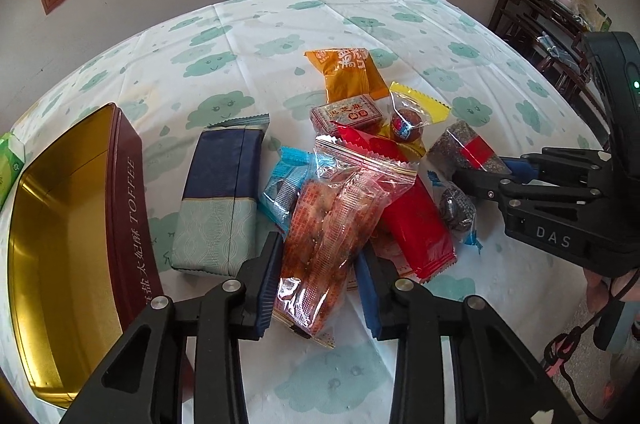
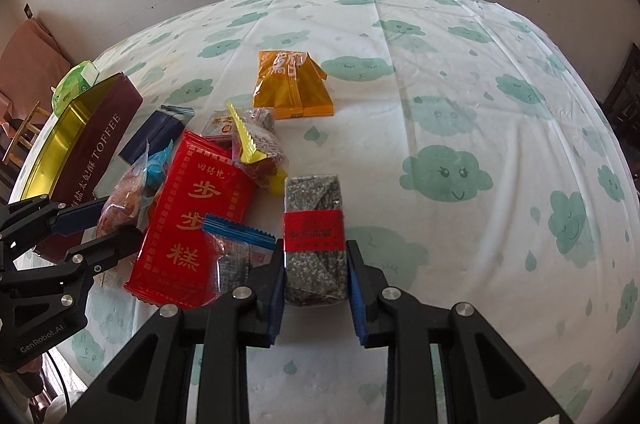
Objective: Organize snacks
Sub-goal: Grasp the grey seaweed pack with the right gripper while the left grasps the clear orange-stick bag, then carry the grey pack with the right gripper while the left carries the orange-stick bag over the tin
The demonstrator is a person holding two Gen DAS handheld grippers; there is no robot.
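Observation:
A pile of wrapped snacks lies mid-table. My left gripper (image 1: 318, 260) stands open around a clear packet of orange-brown biscuits (image 1: 328, 220); the pads flank it, and contact is unclear. My right gripper (image 2: 314, 264) stands around a black sesame bar with a red band (image 2: 314, 224), its pads at the bar's sides; the same bar shows in the left wrist view (image 1: 466, 146). An open maroon toffee tin (image 1: 64, 224) with a gold inside stands at the left, also in the right wrist view (image 2: 100, 140). A red cake packet (image 2: 196, 216) lies between the grippers.
A navy and pale green packet (image 1: 220, 200) lies beside the tin. An orange packet (image 2: 292, 88) lies farther back. Blue packets (image 1: 286, 180), a small brown box (image 1: 346, 114) and a yellow-edged candy bag (image 1: 412, 116) are in the pile. A green pack (image 2: 74, 82) sits behind the tin. Dark shelf (image 1: 540, 24) at right.

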